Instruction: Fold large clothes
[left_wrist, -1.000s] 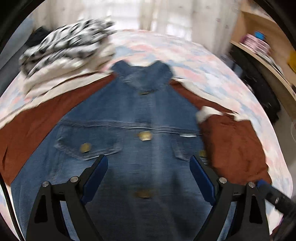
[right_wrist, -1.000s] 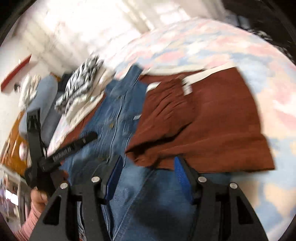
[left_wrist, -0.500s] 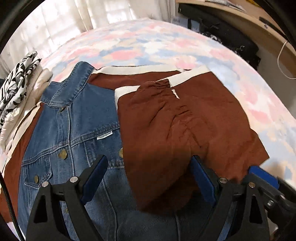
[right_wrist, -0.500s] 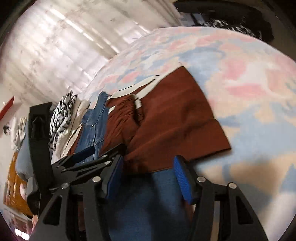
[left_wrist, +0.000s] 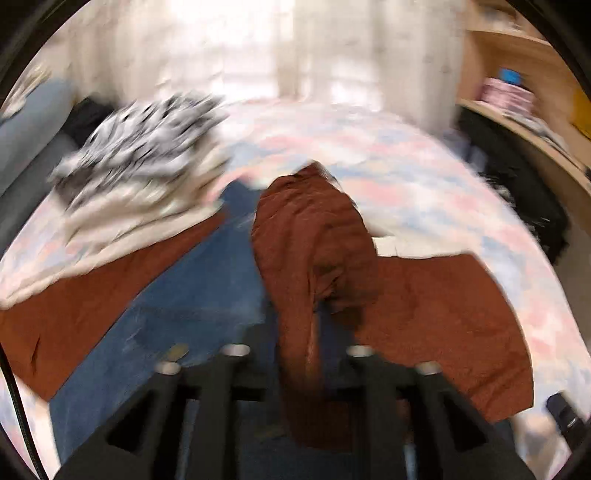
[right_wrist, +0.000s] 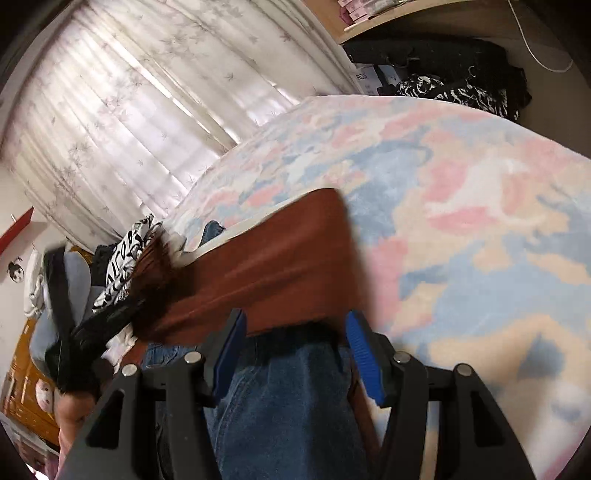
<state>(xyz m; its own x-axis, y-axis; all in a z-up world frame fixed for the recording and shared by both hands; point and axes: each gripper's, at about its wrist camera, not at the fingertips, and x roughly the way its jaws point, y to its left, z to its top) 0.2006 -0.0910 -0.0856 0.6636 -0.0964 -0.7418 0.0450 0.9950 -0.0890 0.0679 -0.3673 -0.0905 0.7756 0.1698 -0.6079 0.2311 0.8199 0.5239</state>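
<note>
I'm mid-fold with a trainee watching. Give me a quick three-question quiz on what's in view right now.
1. Multiple choice: what is between the left gripper's jaws? A) a white towel B) the brown sleeve C) nothing
2. True or false: the denim jacket lies on a bare wooden floor.
3. Fill in: the folded black-and-white pile is in the upper ____ of the left wrist view.
Key: 1 B; the jaws have just been closing with the sleeve between them. 2 False; it lies on the pastel bedspread. 3 left.
</note>
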